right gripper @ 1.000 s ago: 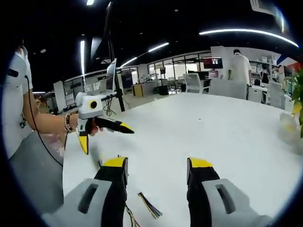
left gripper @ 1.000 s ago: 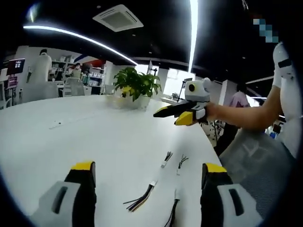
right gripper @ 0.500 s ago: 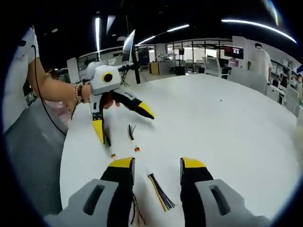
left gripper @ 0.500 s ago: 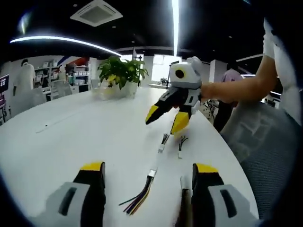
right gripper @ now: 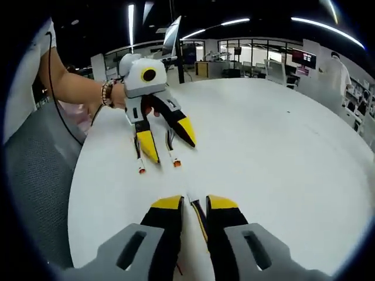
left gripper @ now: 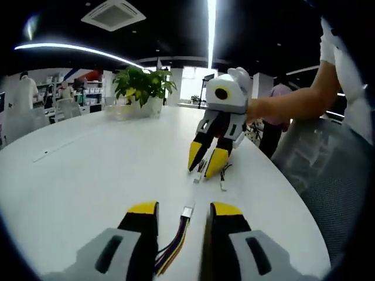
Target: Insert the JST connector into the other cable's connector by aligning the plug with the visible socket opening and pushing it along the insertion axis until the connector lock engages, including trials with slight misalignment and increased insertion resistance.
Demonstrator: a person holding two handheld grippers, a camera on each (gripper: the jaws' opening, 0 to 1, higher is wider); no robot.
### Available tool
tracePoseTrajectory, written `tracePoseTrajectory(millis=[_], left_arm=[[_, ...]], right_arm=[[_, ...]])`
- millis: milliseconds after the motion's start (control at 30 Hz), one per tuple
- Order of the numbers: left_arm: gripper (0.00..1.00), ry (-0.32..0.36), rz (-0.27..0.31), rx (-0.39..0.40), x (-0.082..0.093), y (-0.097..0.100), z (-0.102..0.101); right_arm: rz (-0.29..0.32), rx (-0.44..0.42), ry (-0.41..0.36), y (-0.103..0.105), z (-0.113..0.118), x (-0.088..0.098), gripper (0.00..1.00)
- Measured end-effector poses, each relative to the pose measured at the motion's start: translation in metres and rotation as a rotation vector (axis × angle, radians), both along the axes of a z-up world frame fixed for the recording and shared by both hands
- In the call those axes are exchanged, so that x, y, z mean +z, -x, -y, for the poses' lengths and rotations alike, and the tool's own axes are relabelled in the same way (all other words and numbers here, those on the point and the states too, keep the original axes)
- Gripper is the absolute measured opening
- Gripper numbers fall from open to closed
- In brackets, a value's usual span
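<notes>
In the left gripper view my left gripper [left gripper: 184, 209] is open but narrow, its jaws on either side of a cable with a white connector [left gripper: 187, 212] and multi-coloured wires [left gripper: 169, 252] lying on the table. Further off, the right gripper [left gripper: 205, 165] points down over a second thin cable [left gripper: 199, 174]; a third cable [left gripper: 223, 178] lies beside it. In the right gripper view my right gripper [right gripper: 194, 203] has a small gap, with a yellow-and-black wire bundle [right gripper: 200, 215] between the jaws. The left gripper [right gripper: 167, 143] straddles an orange-tipped cable [right gripper: 174, 159]; another cable [right gripper: 140, 165] lies by its jaw.
The work happens on a large white table [left gripper: 94, 170] near its curved edge [right gripper: 79, 181]. A potted plant [left gripper: 145, 88] stands far back on the table. A person's arm [left gripper: 287, 105] holds the right gripper, and a grey chair back [left gripper: 322, 175] is close to the table edge.
Both grippers have come down toward the cables on the table and toward each other. The jaws of both have narrowed from wide open to a small gap around a cable.
</notes>
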State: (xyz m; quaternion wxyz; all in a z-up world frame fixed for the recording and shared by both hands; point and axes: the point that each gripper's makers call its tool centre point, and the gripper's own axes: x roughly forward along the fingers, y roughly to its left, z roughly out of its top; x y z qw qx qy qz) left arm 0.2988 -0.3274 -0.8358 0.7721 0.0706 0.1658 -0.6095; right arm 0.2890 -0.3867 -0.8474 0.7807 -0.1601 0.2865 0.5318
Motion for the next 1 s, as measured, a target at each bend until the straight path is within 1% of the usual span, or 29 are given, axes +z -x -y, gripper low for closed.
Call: tracePoseTrajectory(millis=[33, 67, 133, 233, 267, 333, 367, 400, 500, 533, 633, 667, 700, 733, 767, 833, 1000], left_arm=[[0.2, 0.003, 0.0, -0.006, 0.0, 0.001, 0.0], [0.2, 0.004, -0.002, -0.009, 0.0, 0.002, 0.001], [0.2, -0.021, 0.012, -0.019, -0.003, 0.002, 0.0], [0.2, -0.03, 0.014, -0.034, -0.007, 0.005, 0.0], [0.19, -0.021, 0.021, -0.039, -0.005, 0.006, 0.0], [0.15, -0.018, 0.011, -0.039, -0.006, 0.007, 0.0], [0.13, -0.019, 0.017, -0.039, -0.006, 0.007, 0.0], [0.11, -0.02, 0.025, -0.043, -0.006, 0.008, 0.0], [0.06, -0.032, 0.041, -0.045, -0.007, 0.007, -0.001], [0.03, -0.033, 0.047, -0.046, -0.007, 0.007, -0.001], [0.0, -0.038, 0.046, -0.06, -0.007, 0.01, -0.002], [0.0, -0.045, 0.053, -0.07, -0.007, 0.012, -0.002], [0.0, -0.051, 0.078, -0.066, -0.004, 0.011, -0.002], [0.0, -0.052, 0.081, -0.066, -0.003, 0.011, -0.002], [0.0, -0.04, 0.081, -0.07, 0.001, 0.011, -0.002], [0.0, -0.03, 0.085, -0.076, 0.006, 0.012, -0.002], [0.0, -0.044, 0.115, -0.094, 0.011, 0.015, 0.002]], right_arm=[[-0.004, 0.006, 0.007, 0.001, 0.0, -0.001, 0.13], [-0.004, 0.011, 0.013, 0.002, 0.0, -0.002, 0.13], [0.0, 0.016, 0.022, 0.002, 0.0, -0.003, 0.12], [0.008, 0.013, 0.023, 0.001, 0.001, -0.003, 0.08], [0.013, 0.012, 0.022, 0.0, 0.001, -0.003, 0.06], [0.014, 0.004, 0.018, -0.002, 0.001, -0.003, 0.06], [0.011, 0.005, 0.018, -0.001, 0.001, -0.003, 0.06], [0.023, 0.009, 0.012, -0.003, 0.0, -0.003, 0.06], [0.017, 0.006, 0.01, -0.002, 0.0, -0.003, 0.05], [0.016, 0.01, 0.009, -0.001, -0.001, -0.003, 0.05], [0.025, 0.027, 0.016, 0.001, -0.002, -0.002, 0.05], [0.028, 0.031, 0.019, 0.001, -0.003, -0.001, 0.05], [0.032, 0.042, 0.009, 0.002, -0.005, 0.002, 0.04], [0.031, 0.044, 0.006, 0.002, -0.005, 0.003, 0.04], [0.045, 0.061, -0.004, 0.003, -0.009, 0.009, 0.04], [0.064, 0.069, -0.004, 0.003, -0.011, 0.015, 0.04], [0.089, 0.101, -0.021, 0.005, -0.022, 0.026, 0.04]])
